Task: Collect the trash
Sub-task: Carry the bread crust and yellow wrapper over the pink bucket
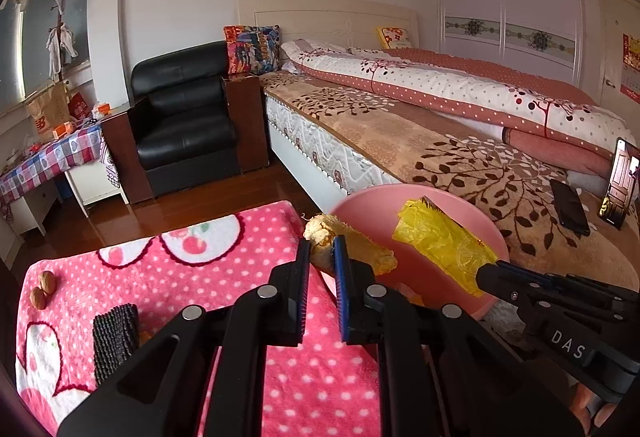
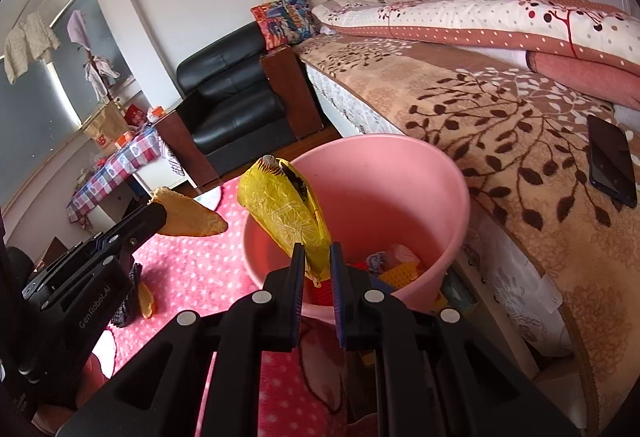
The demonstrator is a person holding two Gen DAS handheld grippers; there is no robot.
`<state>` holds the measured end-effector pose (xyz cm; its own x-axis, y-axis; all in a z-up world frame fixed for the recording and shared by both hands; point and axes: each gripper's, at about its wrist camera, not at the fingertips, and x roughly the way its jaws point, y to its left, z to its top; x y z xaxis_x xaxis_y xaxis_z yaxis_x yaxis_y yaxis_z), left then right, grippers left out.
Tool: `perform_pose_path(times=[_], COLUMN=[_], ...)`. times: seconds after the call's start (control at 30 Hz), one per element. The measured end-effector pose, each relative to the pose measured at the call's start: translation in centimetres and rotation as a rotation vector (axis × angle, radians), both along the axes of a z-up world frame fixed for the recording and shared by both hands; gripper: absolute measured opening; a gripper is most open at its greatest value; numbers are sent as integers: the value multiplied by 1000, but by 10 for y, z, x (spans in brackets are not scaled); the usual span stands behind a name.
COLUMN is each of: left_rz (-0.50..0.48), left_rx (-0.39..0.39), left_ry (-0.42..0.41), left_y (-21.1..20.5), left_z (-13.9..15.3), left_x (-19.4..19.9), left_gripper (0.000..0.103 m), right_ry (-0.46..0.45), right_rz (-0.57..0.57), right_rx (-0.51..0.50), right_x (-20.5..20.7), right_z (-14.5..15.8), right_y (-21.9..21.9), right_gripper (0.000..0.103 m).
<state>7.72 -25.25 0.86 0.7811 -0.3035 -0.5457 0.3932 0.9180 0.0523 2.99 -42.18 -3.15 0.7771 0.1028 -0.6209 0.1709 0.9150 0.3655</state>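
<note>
My left gripper (image 1: 322,243) is shut on a yellow-orange fruit peel (image 1: 352,251) and holds it at the left rim of a pink bin (image 1: 496,237). My right gripper (image 2: 316,251) is shut on a crumpled yellow wrapper (image 2: 286,213) and holds it over the open pink bin (image 2: 400,165), which has several pieces of trash at its bottom. The right gripper with the wrapper (image 1: 440,241) also shows in the left wrist view. The left gripper with the peel (image 2: 188,217) shows in the right wrist view.
A pink dotted blanket (image 1: 224,269) carries two walnuts (image 1: 43,289), a dark ribbed block (image 1: 114,337) and another peel piece (image 2: 145,301). A bed (image 1: 440,141) with two phones (image 1: 570,207) is on the right. A black armchair (image 1: 184,117) and a checkered table (image 1: 48,157) stand behind.
</note>
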Motion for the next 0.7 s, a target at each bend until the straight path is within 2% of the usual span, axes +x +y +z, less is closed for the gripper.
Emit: perform_pose_path(times=[0.37,0.7], left_rz=[-54,-59], left_rx=[60,82], left_ry=[68,84], left_y=[-35,-46], left_z=[-31,-40], left_x=[15,20], left_gripper=[12,12], right_ry=[39,59], right_rz=[-34,-43], right_rx=[8,1], right_x=[14,23], right_z=[-23,-35], right_y=[-21,-27], right_gripper=[13,13])
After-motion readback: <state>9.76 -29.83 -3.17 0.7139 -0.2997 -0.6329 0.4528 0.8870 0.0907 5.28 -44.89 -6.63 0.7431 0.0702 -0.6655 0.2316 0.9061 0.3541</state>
